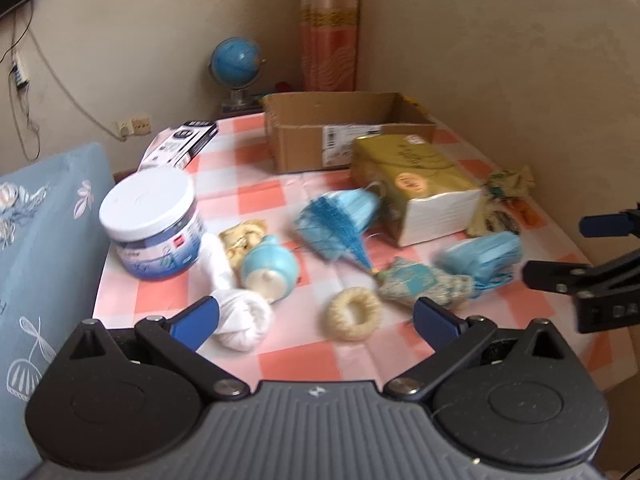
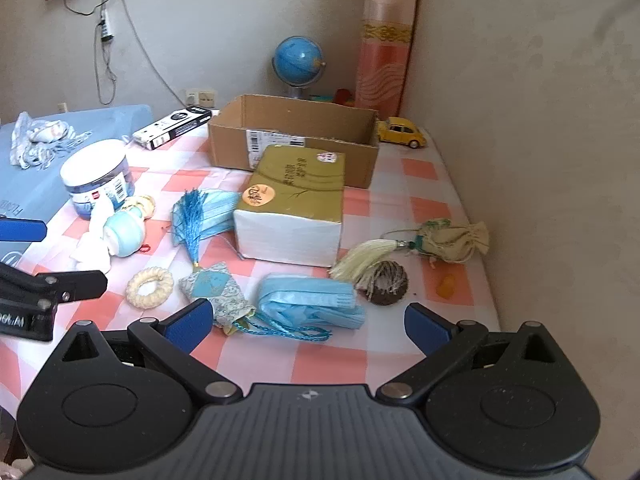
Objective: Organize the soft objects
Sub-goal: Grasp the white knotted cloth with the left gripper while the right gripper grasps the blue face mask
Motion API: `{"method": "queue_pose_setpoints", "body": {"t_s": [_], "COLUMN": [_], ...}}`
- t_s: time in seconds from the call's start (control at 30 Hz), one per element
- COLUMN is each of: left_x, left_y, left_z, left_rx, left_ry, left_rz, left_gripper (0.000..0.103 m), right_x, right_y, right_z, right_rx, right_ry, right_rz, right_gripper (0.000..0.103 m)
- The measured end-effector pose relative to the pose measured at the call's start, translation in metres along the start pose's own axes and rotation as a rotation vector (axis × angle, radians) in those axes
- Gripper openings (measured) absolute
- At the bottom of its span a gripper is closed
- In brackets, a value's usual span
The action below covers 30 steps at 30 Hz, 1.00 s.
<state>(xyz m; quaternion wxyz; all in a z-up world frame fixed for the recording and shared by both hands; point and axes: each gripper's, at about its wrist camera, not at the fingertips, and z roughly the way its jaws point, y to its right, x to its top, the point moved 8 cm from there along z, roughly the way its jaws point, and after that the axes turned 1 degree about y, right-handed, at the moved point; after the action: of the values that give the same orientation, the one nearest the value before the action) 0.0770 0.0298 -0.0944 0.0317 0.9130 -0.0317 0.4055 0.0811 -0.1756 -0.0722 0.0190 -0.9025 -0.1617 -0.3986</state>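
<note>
I hold both claws spread wide and empty above a desk (image 2: 420, 208) draped in a pink-and-white checked cloth. My left claw (image 1: 316, 316) hovers over a knotted white sock (image 1: 240, 320) and a woven cream ring (image 1: 355, 313); my right claw (image 2: 308, 326) hangs over a crumpled stack of pale blue pleated face masks (image 2: 310, 300) and a blue brocade sachet (image 2: 218, 288) trailing a braided cord.

Soft goods lie scattered across the cloth: a second bundle of blue masks (image 2: 208, 212) under a silky blue tassel (image 2: 192, 220), a beige drawstring pouch (image 2: 456, 242) with a cream tassel (image 2: 362, 260) that drapes over a rough brown fibre ball (image 2: 386, 284). A glossy blue ceramic jar (image 2: 124, 234) lies on its side beside the sock.

At the centre sits a gold-wrapped block of white tissues (image 2: 294, 208), just in front of an open corrugated cardboard box (image 2: 292, 136). A white-lidded plastic tub (image 2: 96, 180) stands at the left edge; a yellow toy car (image 2: 402, 131) is parked to the right of the box.
</note>
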Motion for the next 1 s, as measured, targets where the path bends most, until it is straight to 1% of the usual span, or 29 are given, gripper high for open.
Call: {"method": "queue_pose_setpoints", "body": {"t_s": [0.17,0.33,0.4,0.5,0.57,0.6,0.63,0.67,0.73,0.8,0.83,0.87,1.0], "left_x": [-0.008,-0.014,-0.016,-0.017,-0.018,-0.018,-0.019,-0.02,-0.021,-0.021,-0.021,-0.021,-0.02], "left_y": [-0.027,-0.046,-0.051,-0.053,-0.054,-0.054,-0.055,-0.055,-0.056,-0.056,-0.056,-0.056,-0.056], "left_z": [0.015,0.031,0.036,0.043,0.048,0.051,0.053,0.056,0.059,0.062,0.063,0.063,0.065], "left_rx": [0.032,0.053,0.054,0.057,0.055,0.048,0.04,0.035,0.029,0.028,0.025,0.027,0.033], "left_ry": [0.013,0.009,0.008,0.01,0.004,0.0,-0.006,-0.011,-0.016,-0.015,-0.017,-0.015,-0.015], "left_rz": [-0.061,-0.088,-0.097,-0.092,-0.091,-0.096,-0.103,-0.111,-0.123,-0.129,-0.132,-0.13,-0.122], "left_gripper": [0.102,0.1,0.097,0.089,0.08,0.077,0.073,0.07,0.069,0.062,0.056,0.053,0.052], "right_x": [-0.003,-0.009,-0.011,-0.014,-0.017,-0.018,-0.019,-0.02,-0.02,-0.019,-0.018,-0.016,-0.006], "right_y": [-0.008,-0.015,-0.017,-0.018,-0.017,-0.017,-0.015,-0.014,-0.011,-0.008,-0.006,-0.004,0.003], "right_z": [0.008,0.021,0.026,0.035,0.04,0.042,0.044,0.046,0.049,0.051,0.051,0.051,0.054], "right_rx": [0.035,0.066,0.071,0.082,0.083,0.082,0.081,0.078,0.071,0.069,0.068,0.064,0.038], "right_ry": [0.01,-0.018,-0.031,-0.048,-0.06,-0.065,-0.07,-0.074,-0.079,-0.078,-0.075,-0.07,-0.049], "right_rz": [-0.033,-0.05,-0.053,-0.052,-0.043,-0.039,-0.036,-0.034,-0.027,-0.014,-0.007,0.003,0.027], "right_gripper": [0.103,0.103,0.103,0.103,0.103,0.103,0.103,0.103,0.103,0.103,0.103,0.103,0.103]}}
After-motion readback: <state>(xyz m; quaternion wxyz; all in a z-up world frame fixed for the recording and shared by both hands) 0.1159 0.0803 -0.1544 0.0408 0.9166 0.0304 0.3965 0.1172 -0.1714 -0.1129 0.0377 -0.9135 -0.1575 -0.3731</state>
